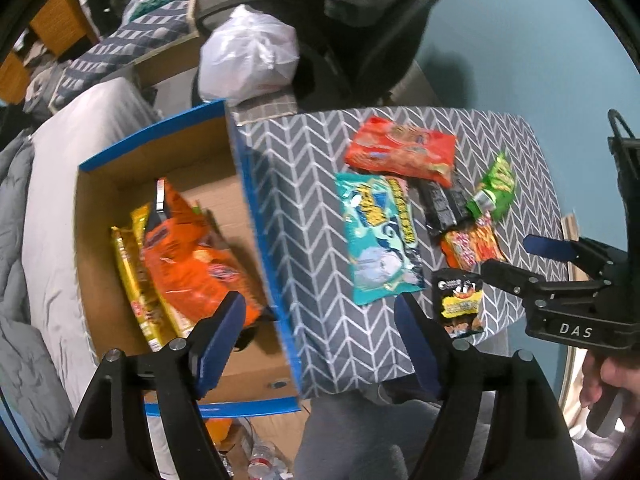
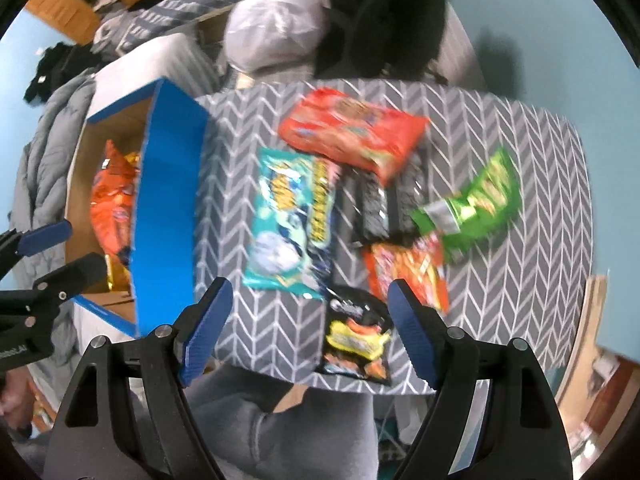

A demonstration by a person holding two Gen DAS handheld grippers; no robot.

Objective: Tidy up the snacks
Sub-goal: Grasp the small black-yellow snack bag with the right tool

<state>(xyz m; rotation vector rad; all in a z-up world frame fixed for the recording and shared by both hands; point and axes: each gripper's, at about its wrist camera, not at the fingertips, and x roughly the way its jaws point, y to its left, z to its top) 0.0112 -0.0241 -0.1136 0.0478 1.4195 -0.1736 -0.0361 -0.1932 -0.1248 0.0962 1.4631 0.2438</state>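
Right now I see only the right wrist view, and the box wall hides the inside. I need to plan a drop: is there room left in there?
Observer: Yes. The left wrist view shows bare cardboard floor in the box, between the orange bag and the wall nearest the table.
Operator: Anything behind that bag?
Observer: Yellow packs stand against it, on the side away from the table.
Operator: What is under the box's near edge?
Observer: Plastic bottles lie on the floor there.
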